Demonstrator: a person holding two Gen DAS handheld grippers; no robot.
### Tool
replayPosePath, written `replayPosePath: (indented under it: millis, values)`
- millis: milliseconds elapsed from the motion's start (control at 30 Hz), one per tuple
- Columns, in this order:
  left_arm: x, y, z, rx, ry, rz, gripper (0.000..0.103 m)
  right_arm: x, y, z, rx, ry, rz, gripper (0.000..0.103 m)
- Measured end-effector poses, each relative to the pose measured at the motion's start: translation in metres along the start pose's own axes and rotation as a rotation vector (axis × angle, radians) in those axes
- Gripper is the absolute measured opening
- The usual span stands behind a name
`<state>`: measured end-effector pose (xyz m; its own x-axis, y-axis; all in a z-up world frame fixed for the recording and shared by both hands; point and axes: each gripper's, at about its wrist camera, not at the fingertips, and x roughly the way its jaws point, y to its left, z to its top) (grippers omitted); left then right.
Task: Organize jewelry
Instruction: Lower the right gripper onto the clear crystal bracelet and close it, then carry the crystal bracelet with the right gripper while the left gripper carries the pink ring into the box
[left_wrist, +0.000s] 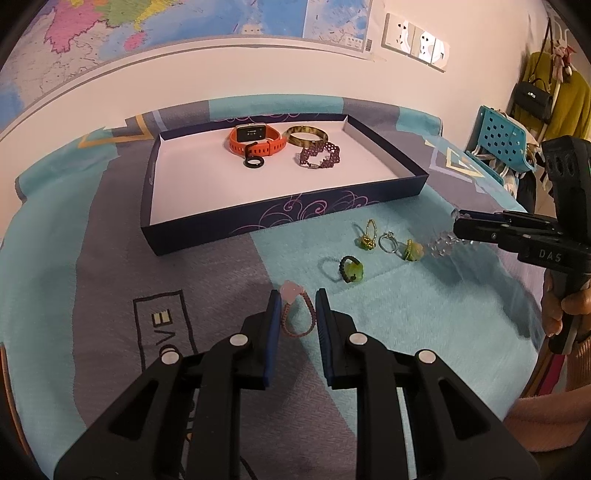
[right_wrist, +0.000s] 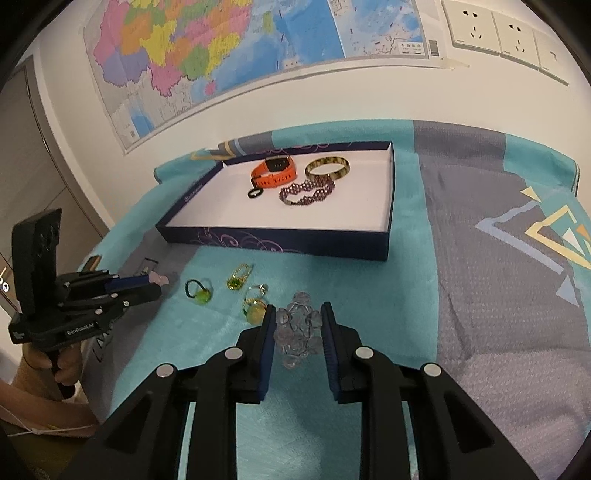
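My left gripper (left_wrist: 297, 306) is shut on a pink cord ring with a pale pink stone (left_wrist: 291, 293), just above the cloth. In the right wrist view the stone (right_wrist: 159, 278) pokes out past that gripper (right_wrist: 147, 284). My right gripper (right_wrist: 298, 321) is shut on a clear crystal bead bracelet (right_wrist: 297, 328), its pads pressing both sides. The dark blue box (left_wrist: 280, 218) holds an orange watch (left_wrist: 258, 142), a tortoiseshell bangle (left_wrist: 306, 134), a purple bead bracelet (left_wrist: 319, 155) and a black ring (left_wrist: 253, 161).
On the teal cloth lie a black cord ring with a green stone (left_wrist: 351, 271), a gold ring (left_wrist: 367, 236), a silver ring (left_wrist: 388, 242) and a yellow-green stone ring (left_wrist: 413, 251). A blue perforated chair (left_wrist: 498, 140) stands right of the table. A map covers the wall.
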<state>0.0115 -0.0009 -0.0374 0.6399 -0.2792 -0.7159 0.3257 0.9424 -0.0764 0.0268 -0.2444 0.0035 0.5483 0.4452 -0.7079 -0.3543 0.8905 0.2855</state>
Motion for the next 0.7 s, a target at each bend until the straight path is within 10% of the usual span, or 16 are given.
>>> replayPosePath:
  millis: [500, 700]
  values:
    - [-0.002, 0.002, 0.003, -0.009, -0.008, -0.008, 0.019, 0.0, -0.003, 0.006, 0.003, 0.004, -0.005, 0.008]
    - [-0.001, 0.003, 0.003, -0.01, -0.007, -0.012, 0.019, 0.006, -0.005, 0.002, 0.009, 0.034, -0.006, 0.048]
